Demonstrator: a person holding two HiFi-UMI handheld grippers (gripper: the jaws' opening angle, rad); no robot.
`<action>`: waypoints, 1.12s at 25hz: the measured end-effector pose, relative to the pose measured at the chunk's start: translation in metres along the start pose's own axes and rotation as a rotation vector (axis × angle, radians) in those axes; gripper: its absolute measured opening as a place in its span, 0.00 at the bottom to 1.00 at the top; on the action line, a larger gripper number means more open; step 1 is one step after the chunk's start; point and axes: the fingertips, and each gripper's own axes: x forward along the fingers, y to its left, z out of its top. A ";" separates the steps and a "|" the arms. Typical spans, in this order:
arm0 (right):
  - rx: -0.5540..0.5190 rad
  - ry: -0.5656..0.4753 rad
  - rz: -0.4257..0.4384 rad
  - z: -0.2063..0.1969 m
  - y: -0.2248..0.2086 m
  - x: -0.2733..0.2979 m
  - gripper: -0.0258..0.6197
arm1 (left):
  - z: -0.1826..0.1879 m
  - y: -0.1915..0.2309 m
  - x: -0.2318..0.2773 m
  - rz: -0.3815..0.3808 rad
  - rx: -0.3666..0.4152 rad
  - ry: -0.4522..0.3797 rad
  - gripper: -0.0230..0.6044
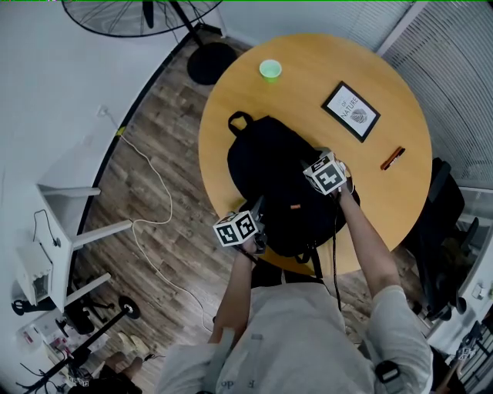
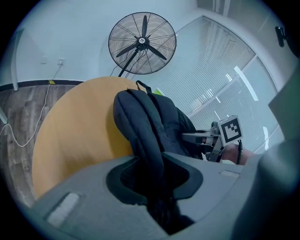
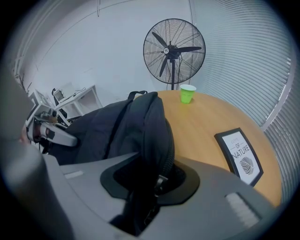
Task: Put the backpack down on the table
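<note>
A black backpack (image 1: 277,181) lies on the round wooden table (image 1: 385,208), its top loop handle (image 1: 239,121) toward the far side and its bottom end at the near edge. My left gripper (image 1: 258,219) is shut on the bag's left edge (image 2: 145,140); the fabric fills its jaws. On the bag's right side my right gripper (image 1: 327,183) is shut on a fold with a zipper (image 3: 157,140). Each gripper shows in the other's view: the right gripper (image 2: 213,138) beyond the bag, the left gripper (image 3: 47,129) past it.
On the table stand a green cup (image 1: 270,70) at the far side, a framed picture (image 1: 351,111) and an orange marker (image 1: 392,158) to the right. A floor fan (image 1: 146,15) stands beyond the table. A white cable (image 1: 154,208) runs over the wooden floor at left.
</note>
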 end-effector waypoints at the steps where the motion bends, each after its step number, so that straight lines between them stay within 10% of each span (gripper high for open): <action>1: -0.001 0.003 0.001 0.000 0.000 0.001 0.19 | 0.000 0.001 0.000 0.000 -0.001 0.004 0.18; 28: 0.041 0.073 -0.008 -0.017 -0.017 0.031 0.27 | -0.019 0.037 0.017 0.112 -0.074 0.032 0.29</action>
